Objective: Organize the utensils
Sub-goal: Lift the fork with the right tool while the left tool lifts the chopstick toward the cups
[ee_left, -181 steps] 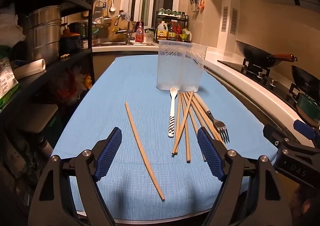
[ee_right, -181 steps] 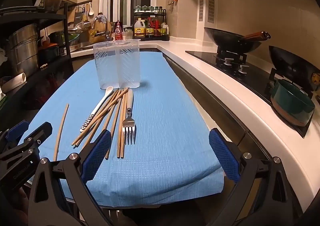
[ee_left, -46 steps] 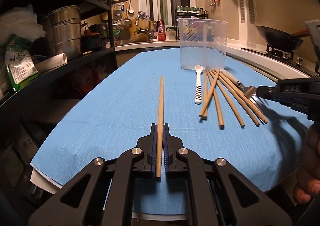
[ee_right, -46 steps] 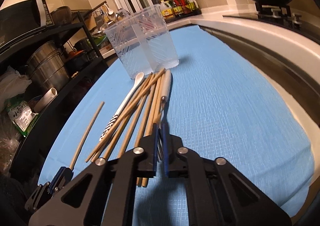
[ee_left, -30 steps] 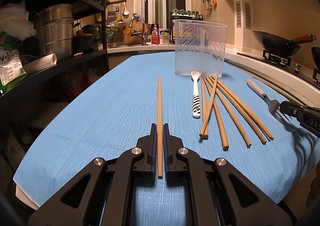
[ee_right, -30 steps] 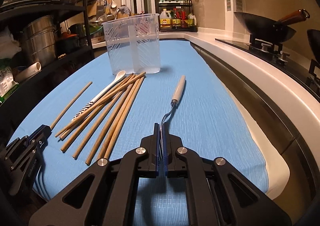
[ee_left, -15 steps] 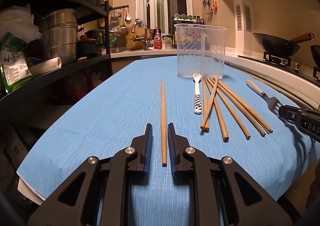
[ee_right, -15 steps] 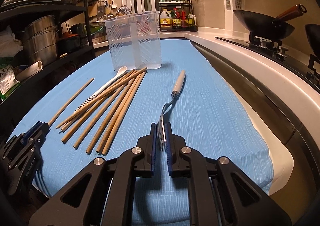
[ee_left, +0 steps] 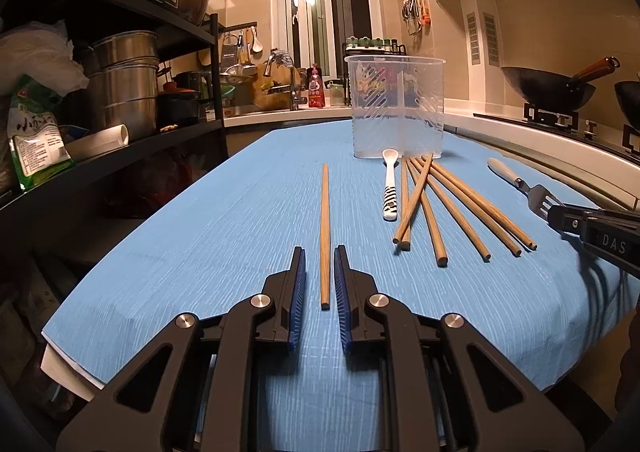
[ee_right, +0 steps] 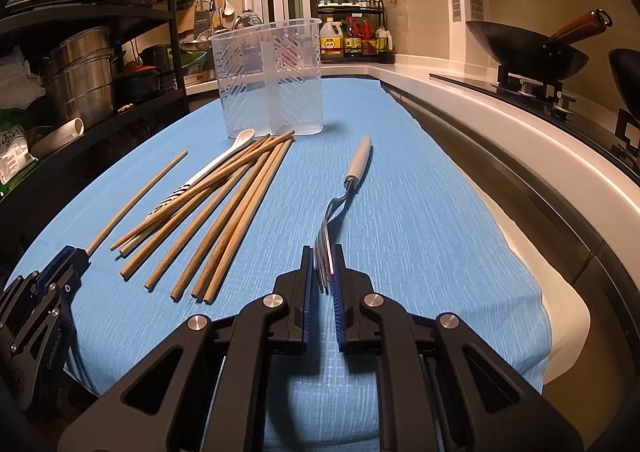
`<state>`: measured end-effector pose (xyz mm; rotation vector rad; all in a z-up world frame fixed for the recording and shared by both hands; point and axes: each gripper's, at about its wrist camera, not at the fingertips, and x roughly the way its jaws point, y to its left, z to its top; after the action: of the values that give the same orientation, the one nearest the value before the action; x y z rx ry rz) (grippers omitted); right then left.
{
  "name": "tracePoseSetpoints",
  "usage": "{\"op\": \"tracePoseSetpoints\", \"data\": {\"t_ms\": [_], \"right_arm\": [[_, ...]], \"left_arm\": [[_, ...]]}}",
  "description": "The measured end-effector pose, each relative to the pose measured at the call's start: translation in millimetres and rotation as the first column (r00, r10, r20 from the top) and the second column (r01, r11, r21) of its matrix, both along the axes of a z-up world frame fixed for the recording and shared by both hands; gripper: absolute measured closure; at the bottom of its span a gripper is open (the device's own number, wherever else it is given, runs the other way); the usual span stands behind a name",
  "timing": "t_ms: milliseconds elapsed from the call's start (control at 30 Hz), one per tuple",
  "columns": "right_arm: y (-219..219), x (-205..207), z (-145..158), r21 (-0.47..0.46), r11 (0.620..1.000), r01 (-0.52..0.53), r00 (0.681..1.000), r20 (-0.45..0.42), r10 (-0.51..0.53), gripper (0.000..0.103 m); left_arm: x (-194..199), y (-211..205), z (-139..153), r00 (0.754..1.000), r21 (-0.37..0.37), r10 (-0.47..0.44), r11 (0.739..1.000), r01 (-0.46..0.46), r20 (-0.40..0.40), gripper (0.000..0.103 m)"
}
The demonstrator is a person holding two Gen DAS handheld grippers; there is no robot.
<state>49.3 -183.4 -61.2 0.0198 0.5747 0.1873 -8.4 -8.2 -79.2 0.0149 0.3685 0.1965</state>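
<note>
A single wooden chopstick (ee_left: 325,228) lies on the blue cloth (ee_left: 224,236), its near end between the slightly parted fingers of my left gripper (ee_left: 320,256), untouched by the pads. A fork (ee_right: 340,204) with a white handle lies with its tines between the narrowly open fingers of my right gripper (ee_right: 322,256). Several chopsticks (ee_left: 440,208) and a white striped spoon (ee_left: 390,188) lie between them. A clear divided utensil holder (ee_left: 398,108) stands empty behind. The holder (ee_right: 272,80), loose chopsticks (ee_right: 224,212) and spoon (ee_right: 208,176) also show in the right wrist view.
A black shelf rack with steel pots (ee_left: 124,92) stands left of the table. A white counter with woks (ee_right: 528,48) on a stove runs along the right. The cloth's near edge (ee_left: 120,328) is just below the grippers.
Both grippers were shut, the left on the single chopstick and the right on the fork. Both have opened a little, and the chopstick and fork now lie free on the cloth.
</note>
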Motion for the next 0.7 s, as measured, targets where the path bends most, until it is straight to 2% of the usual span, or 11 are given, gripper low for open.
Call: {"op": "tracePoseSetpoints", "data": {"t_ms": [67, 167, 367, 467, 700], "right_arm": [[-0.3, -0.1, -0.6, -0.002, 1.0, 0.001, 1.0, 0.002, -0.001, 0.092], [-0.4, -0.3, -1.2, -0.003, 1.0, -0.001, 1.0, 0.001, 0.001, 0.096], [-1.6, -3.6, 6.0, -0.009, 1.0, -0.004, 1.0, 0.013, 0.004, 0.099], [0.3, -7.0, 15.5, -0.013, 1.0, -0.009, 1.0, 0.025, 0.009, 0.1], [3.0, -21.6, 52.8, -0.038, 0.999, -0.014, 0.996, 0.086, 0.017, 0.101]], "left_arm": [[0.2, -0.2, 0.5, 1.0, -0.001, 0.0, 1.0, 0.0, 0.0, 0.088], [1.2, -2.4, 1.3, 1.0, 0.008, -0.017, 1.0, 0.017, -0.003, 0.098], [4.5, 1.0, 4.4, 0.999, -0.018, -0.022, 1.0, 0.021, -0.026, 0.098], [5.3, 4.1, 9.8, 0.999, -0.034, -0.025, 0.999, 0.024, -0.027, 0.098], [-4.3, 4.1, 41.5, 0.998, -0.046, -0.051, 0.998, 0.052, 0.024, 0.098]]}}
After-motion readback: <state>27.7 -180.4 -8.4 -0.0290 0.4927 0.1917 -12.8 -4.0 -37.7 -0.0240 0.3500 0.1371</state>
